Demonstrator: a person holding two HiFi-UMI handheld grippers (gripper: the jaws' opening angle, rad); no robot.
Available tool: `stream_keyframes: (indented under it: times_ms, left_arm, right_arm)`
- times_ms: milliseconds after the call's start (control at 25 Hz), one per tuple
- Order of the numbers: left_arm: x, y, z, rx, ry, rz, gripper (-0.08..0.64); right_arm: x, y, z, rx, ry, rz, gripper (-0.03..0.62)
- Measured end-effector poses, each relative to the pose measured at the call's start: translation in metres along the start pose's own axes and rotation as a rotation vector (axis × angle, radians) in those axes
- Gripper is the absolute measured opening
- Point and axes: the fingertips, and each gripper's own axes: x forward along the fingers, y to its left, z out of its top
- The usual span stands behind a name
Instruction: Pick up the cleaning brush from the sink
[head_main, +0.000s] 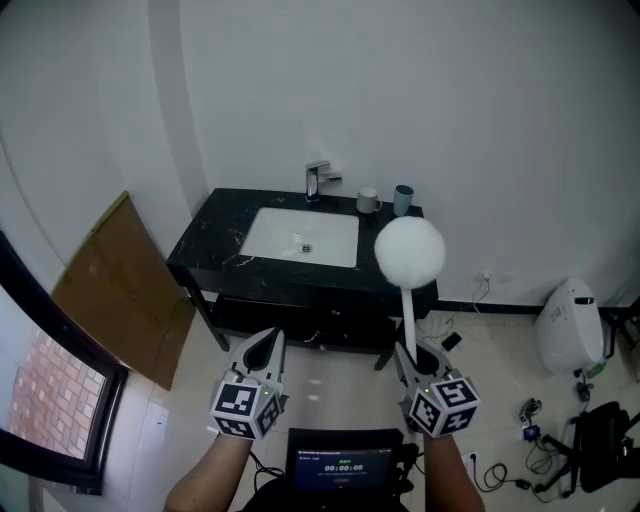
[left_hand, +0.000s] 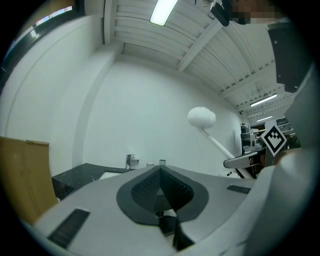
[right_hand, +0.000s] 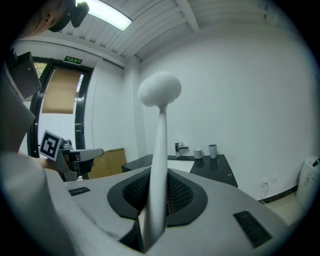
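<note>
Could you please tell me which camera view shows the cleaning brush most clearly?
The right gripper view: the cleaning brush stands central and large, handle between the jaws, round head up. The head view shows it smaller, from above; the left gripper view, small, off to the right.

Bright, even indoor light from ceiling strip lights (left_hand: 164, 11) overhead plus daylight through the window (head_main: 55, 395) at near left; shadows are soft, the white wall (head_main: 450, 90) is flat, faint sheen on the black surface (head_main: 215, 235). The cleaning brush (head_main: 409, 250) head is almost blown out, low contrast against that wall. Both gripper views are heavy fisheye: black vignetted corners, bowed straight lines, anything close to the lens soft (brush handle included), far room acceptably sharp.
</note>
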Motion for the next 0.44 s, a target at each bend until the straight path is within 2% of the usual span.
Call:
stream_keyframes:
  times_ms: [440]
  left_arm:
    - [-0.0029,-0.0010,-0.0059,-0.031,0.015,0.007,0.006]
  right_arm:
    - [-0.0029,0.0006,0.0010,-0.010,0.002,-0.020,0.052]
